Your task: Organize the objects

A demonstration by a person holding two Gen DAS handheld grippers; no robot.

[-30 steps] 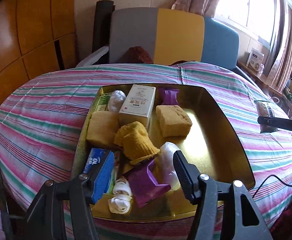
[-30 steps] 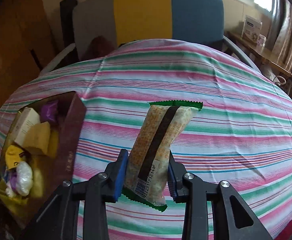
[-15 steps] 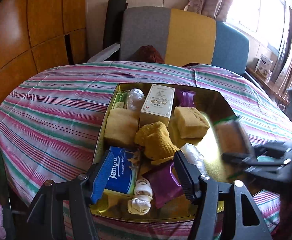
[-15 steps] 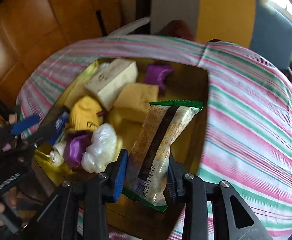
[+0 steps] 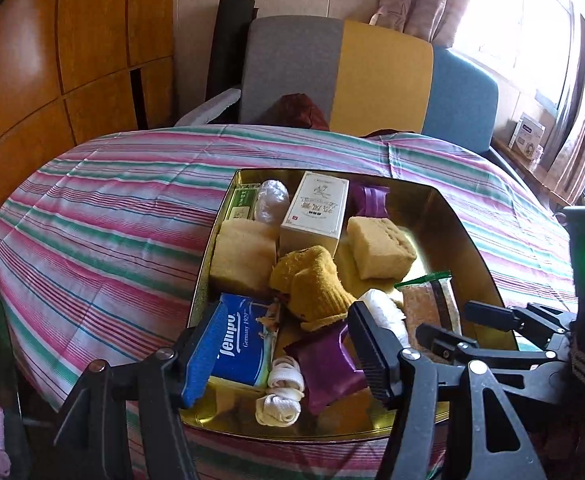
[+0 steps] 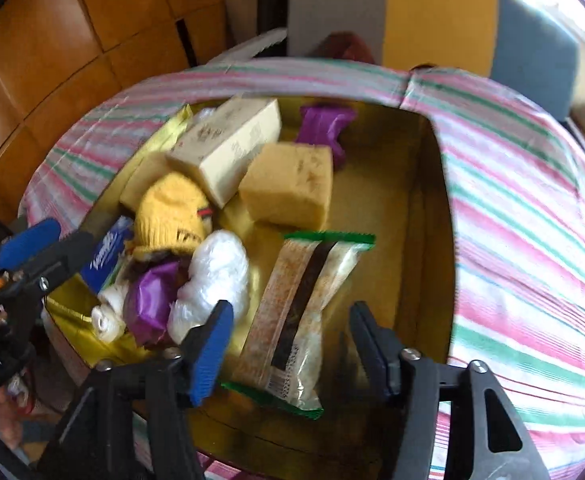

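Snack packet with green serrated ends is being seen lying inside the gold tray, on its floor near the right wall, beside a white plastic-wrapped bundle. Right gripper is being held just above the packet's near end, jaws spread wide on either side of it, clear of the wrapper and gripping nothing. Left gripper is being held over the tray's near edge, jaws wide apart and empty, framing a blue Tempo tissue pack, a purple pouch and a rolled white sock. Farther in the tray, a mustard knit sock, two yellow sponges, a cream carton and a second purple pouch are being noted. Tray is being carried on a counter covered by a pink, green and white striped cloth.
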